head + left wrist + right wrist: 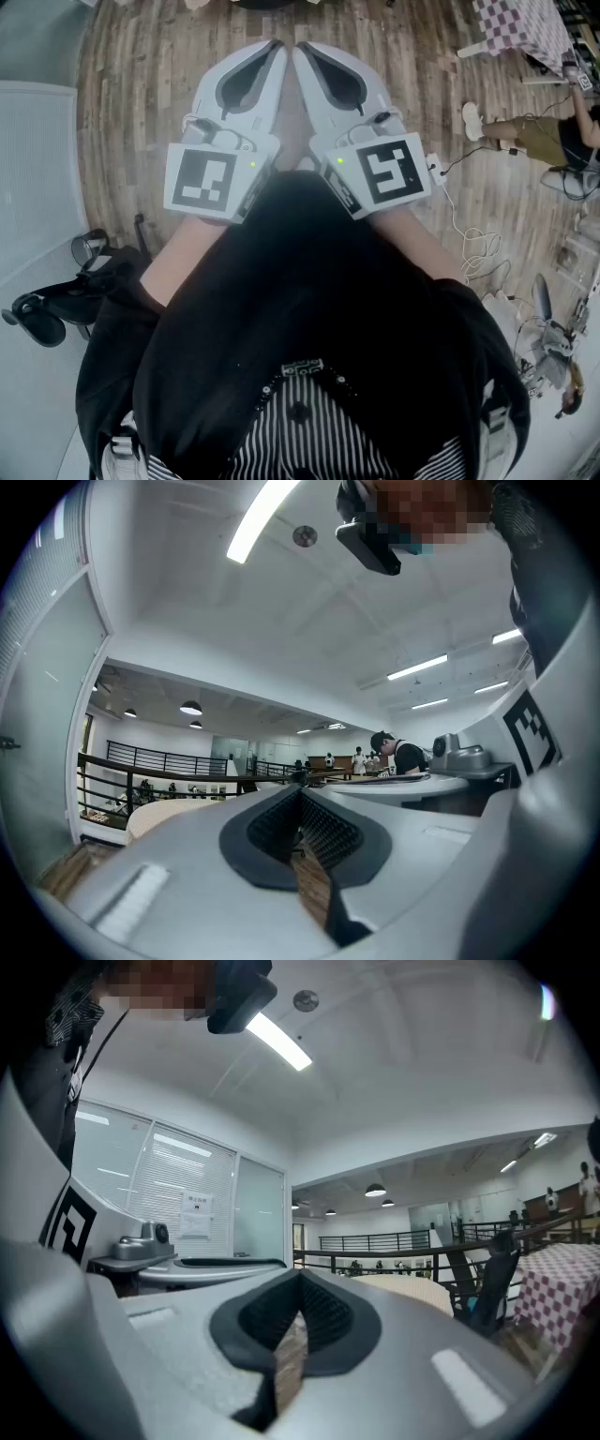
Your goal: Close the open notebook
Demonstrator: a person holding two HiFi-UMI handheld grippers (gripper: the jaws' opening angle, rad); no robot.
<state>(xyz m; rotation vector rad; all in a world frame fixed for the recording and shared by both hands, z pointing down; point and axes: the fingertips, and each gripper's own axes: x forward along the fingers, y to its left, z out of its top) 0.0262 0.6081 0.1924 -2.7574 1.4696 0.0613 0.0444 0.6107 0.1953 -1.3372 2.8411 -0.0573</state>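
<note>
Currently standing on a wooden plank floor (141, 112) in a large open-plan room. Holding the left gripper (272, 54) and the right gripper (306, 54) level and side by side ahead of the chest, tips just beside each other. Left: jaws closed together at the tips, nothing between the pads, only floorboards visible through the slit behind them. Right: likewise closed and empty. Finding the notebook in none of the three views.

Hemmed at the left by a pale wall panel (33, 169), with a black office chair (56, 305) near its foot. Hemmed at the right by a table under a red-checked cloth (525, 23), a seated person (544, 136) and loose white cables (473, 248) trailing over the boards. Bare floorboards straight ahead of both tips and off to the left front.

Farther out, at gripper height: a dark railing (150, 761), a pale round tabletop (173, 810) just below it, distant people (394, 752), a glass partition with blinds (178, 1185). Overhead, a white ceiling with a strip light (262, 522).
</note>
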